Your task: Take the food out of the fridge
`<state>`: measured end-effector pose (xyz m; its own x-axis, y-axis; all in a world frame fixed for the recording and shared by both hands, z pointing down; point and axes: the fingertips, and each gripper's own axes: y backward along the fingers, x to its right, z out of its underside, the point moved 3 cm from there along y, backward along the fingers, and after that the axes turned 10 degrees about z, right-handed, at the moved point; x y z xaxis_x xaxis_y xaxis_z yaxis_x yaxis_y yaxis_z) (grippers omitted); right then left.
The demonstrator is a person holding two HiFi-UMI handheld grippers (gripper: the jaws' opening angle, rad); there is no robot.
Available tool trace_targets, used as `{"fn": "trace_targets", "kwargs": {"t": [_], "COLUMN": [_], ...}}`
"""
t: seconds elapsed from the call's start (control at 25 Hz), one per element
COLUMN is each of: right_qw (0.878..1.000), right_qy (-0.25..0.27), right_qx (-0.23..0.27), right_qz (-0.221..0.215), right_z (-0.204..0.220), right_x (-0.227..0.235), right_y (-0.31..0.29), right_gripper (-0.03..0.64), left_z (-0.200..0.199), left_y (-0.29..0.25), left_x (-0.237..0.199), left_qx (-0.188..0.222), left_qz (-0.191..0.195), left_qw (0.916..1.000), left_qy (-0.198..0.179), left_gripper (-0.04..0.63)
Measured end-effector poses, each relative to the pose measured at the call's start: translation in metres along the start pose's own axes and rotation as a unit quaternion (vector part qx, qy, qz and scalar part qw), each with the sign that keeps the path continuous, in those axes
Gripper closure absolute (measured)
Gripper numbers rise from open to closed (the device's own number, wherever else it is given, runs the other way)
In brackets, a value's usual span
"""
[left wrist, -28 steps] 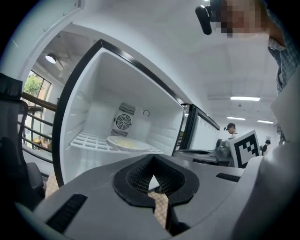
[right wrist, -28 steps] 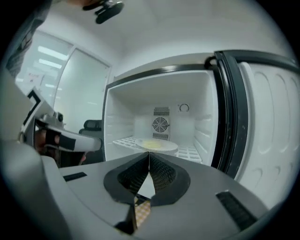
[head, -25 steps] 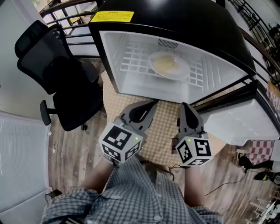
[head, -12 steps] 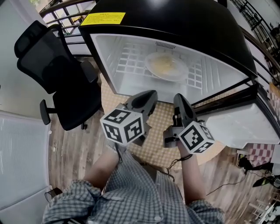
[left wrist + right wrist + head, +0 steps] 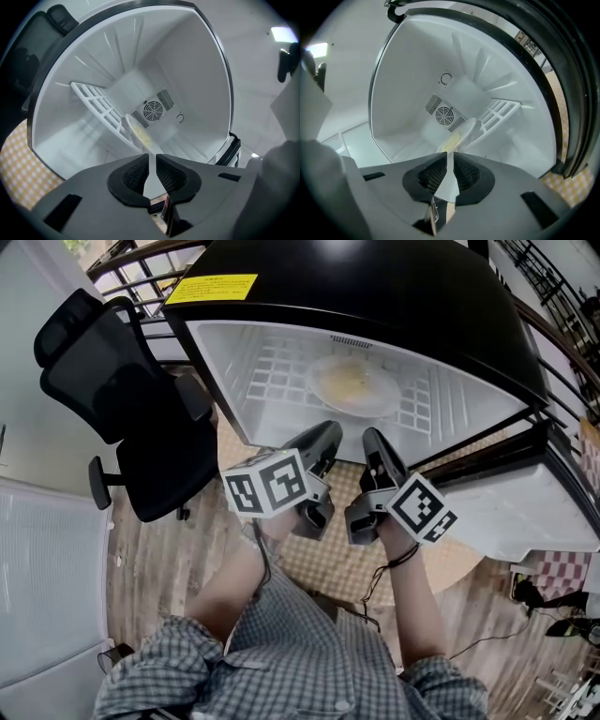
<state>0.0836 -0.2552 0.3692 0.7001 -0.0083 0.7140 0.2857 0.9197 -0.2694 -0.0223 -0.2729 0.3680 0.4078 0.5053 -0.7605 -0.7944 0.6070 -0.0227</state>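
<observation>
Holding the grey two-jaw left gripper (image 5: 323, 439) and the grey two-jaw right gripper (image 5: 372, 442) side by side, close together, just before the mouth of the small black fridge with a white lining (image 5: 403, 296). Pointing both about level into the cavity, each rolled well off upright, with the black-and-white marker cubes (image 5: 267, 482) turned sideways and the forearms in checked sleeves (image 5: 309, 652).

Just been opening the left jaws: now parted by a narrow slit, nothing between. Likewise a thin slit at the right jaws, nothing gripped.

Ahead of both, on the white wire shelf (image 5: 281, 367) inside, the round white plate of pale yellow food (image 5: 354, 383), untouched.

On the fridge top, a yellow rectangular label (image 5: 212, 288) with dark print, too small to read.

Compared with a second ago: nearer the opening, tips closer together, cubes rolled over.
</observation>
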Motion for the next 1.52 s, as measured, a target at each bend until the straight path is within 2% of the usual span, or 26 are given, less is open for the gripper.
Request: {"fn": "trace_targets", "kwargs": {"t": [0.2, 0.24, 0.28, 0.32, 0.6, 0.96, 1.08, 1.32, 1.52], "right_qw": [1.000, 1.000, 1.000, 0.999, 0.998, 0.998, 0.997, 0.995, 0.995], "right_qy": [-0.020, -0.022, -0.024, -0.028, -0.055, -0.066, -0.076, -0.088, -0.091], "right_qx": [-0.009, -0.012, -0.015, -0.016, -0.014, -0.017, -0.020, -0.026, -0.031], "right_qz": [-0.006, -0.008, -0.009, -0.010, -0.011, -0.007, -0.012, -0.024, -0.028], "right_z": [-0.003, -0.003, -0.003, -0.003, -0.011, -0.014, -0.014, -0.014, -0.011], "right_x": [0.000, 0.000, -0.001, 0.000, 0.005, 0.006, 0.008, 0.009, 0.005], "right_y": [-0.010, -0.012, -0.014, -0.015, -0.024, -0.029, -0.030, -0.029, -0.022], "right_gripper": [0.603, 0.587, 0.544, 0.537, 0.537, 0.541, 0.549, 0.557, 0.558], "left_z": [-0.005, -0.006, -0.006, -0.005, -0.006, -0.010, -0.009, -0.008, -0.007], "left_y": [-0.011, -0.013, -0.015, -0.017, -0.025, -0.032, -0.033, -0.033, -0.027], "left_x": [0.003, 0.003, 0.003, 0.002, -0.005, -0.009, -0.012, -0.012, -0.008], "left_qx": [0.016, 0.018, 0.019, 0.019, 0.036, 0.040, 0.036, 0.031, 0.034], "left_qz": [0.017, 0.020, 0.022, 0.023, 0.024, 0.012, 0.005, 0.004, 0.009], "left_qw": [0.9992, 0.9988, 0.9985, 0.9981, 0.9939, 0.9929, 0.9933, 0.9940, 0.9918], "left_qy": [0.034, 0.040, 0.046, 0.053, 0.101, 0.111, 0.110, 0.105, 0.123], "left_gripper": [0.523, 0.517, 0.515, 0.511, 0.492, 0.494, 0.535, 0.537, 0.540]}}
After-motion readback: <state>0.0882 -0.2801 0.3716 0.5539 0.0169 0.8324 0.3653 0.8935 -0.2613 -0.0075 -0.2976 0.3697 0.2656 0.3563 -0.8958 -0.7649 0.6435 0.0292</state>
